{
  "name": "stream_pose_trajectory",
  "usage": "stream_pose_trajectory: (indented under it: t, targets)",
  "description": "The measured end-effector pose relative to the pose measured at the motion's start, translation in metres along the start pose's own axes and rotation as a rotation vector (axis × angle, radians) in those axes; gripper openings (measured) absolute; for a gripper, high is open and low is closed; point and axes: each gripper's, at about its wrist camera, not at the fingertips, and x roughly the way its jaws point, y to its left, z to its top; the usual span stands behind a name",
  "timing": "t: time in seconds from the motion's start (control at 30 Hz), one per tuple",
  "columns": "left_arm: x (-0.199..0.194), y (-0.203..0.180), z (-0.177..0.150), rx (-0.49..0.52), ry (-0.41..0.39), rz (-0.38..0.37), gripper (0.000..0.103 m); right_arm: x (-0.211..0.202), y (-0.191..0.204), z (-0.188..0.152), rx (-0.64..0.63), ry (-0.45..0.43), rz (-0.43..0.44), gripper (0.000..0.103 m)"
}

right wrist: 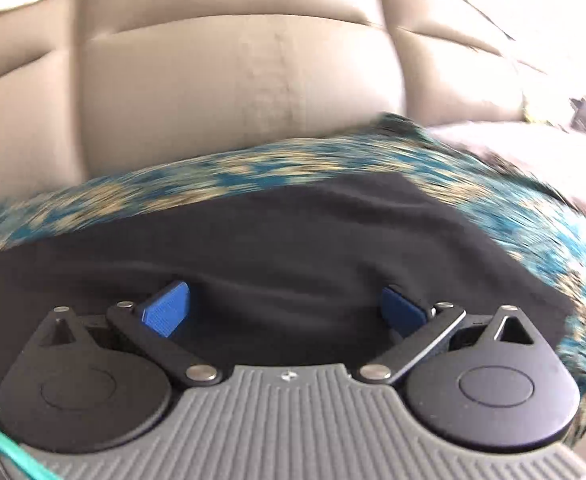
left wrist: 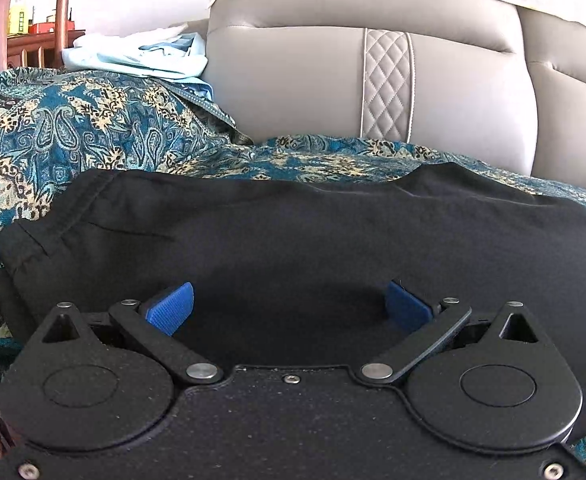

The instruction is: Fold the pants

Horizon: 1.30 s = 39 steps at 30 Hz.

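Observation:
Black pants (left wrist: 293, 224) lie spread on a teal and cream patterned cloth (left wrist: 73, 128) over a sofa seat. My left gripper (left wrist: 289, 304) is open, its blue pads (left wrist: 171, 308) wide apart just above the near part of the pants, holding nothing. In the right wrist view the pants (right wrist: 293, 240) fill the lower middle, with the patterned cloth (right wrist: 253, 172) behind them. My right gripper (right wrist: 285, 308) is open over the fabric, blue pads (right wrist: 167, 314) spread. That view is motion-blurred.
A grey leather sofa backrest (left wrist: 293, 80) with a quilted strip (left wrist: 387, 84) rises close behind. A pile of light blue clothes (left wrist: 141, 56) sits at the far left. Wooden furniture (left wrist: 45, 40) stands beyond it. The sofa back (right wrist: 233, 92) fills the right view.

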Motion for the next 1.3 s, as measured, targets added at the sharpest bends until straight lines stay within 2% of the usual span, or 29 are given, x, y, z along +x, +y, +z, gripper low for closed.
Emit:
stream_pose_trajectory:
  t: [0.07,0.13,0.23,0.4,0.47,0.57,0.7,0.83,0.93,0.97,1.0,1.07,1.13,1.17,1.27,1.3]
  targets:
    - [0.001,0.0,0.001,0.0,-0.002,-0.002,0.103,0.006,-0.02,0.003,0.028,-0.006,-0.09,0.103]
    - [0.001,0.0,0.001,-0.001,-0.004,-0.004,0.103,0.008,-0.043,0.005,0.081,-0.003,-0.133,0.103]
    - [0.001,0.0,0.0,-0.002,-0.008,-0.005,0.103,0.011,-0.068,0.007,0.087,-0.019,-0.249,0.103]
    - [0.0,0.0,0.0,-0.004,-0.01,-0.001,0.103,-0.001,-0.102,0.011,0.217,-0.044,-0.369,0.103]
    - [0.0,0.0,0.0,-0.005,-0.009,-0.001,0.103,-0.017,-0.117,0.011,0.295,-0.105,-0.331,0.103]
    - [0.0,0.0,0.0,-0.005,-0.01,-0.001,0.103,-0.039,-0.14,0.006,0.453,-0.154,-0.195,0.103]
    - [0.0,0.0,0.0,-0.005,-0.009,-0.002,0.103,-0.056,-0.164,-0.008,0.666,-0.13,-0.028,0.103]
    - [0.0,0.001,0.0,-0.005,-0.008,-0.003,0.103,-0.057,-0.17,-0.023,0.775,-0.067,0.065,0.101]
    - [0.0,0.0,0.0,-0.005,-0.008,-0.003,0.103,-0.055,-0.169,-0.033,0.852,-0.02,0.094,0.078]
    - [0.0,0.0,0.0,-0.005,-0.009,-0.003,0.103,-0.053,-0.17,-0.036,0.884,-0.01,0.11,0.061]
    - [0.0,0.0,0.0,-0.005,-0.009,-0.003,0.103,-0.048,-0.173,-0.039,0.913,0.0,0.121,0.052]
    - [0.001,0.001,0.0,-0.005,-0.009,-0.003,0.103,-0.04,-0.174,-0.041,0.943,0.025,0.124,0.05]
    - [0.001,0.0,0.0,-0.005,-0.009,-0.003,0.103,-0.033,-0.172,-0.035,0.913,0.026,0.123,0.052]
    - [0.001,0.001,0.0,-0.005,-0.008,-0.003,0.103,-0.031,-0.17,-0.031,0.89,0.021,0.109,0.061]
    - [0.001,0.0,0.0,-0.005,-0.009,-0.003,0.103,-0.029,-0.167,-0.028,0.886,-0.021,0.038,0.06]
    - [0.001,0.0,0.0,-0.005,-0.009,-0.003,0.103,-0.032,-0.164,-0.029,0.893,-0.039,-0.022,0.061]
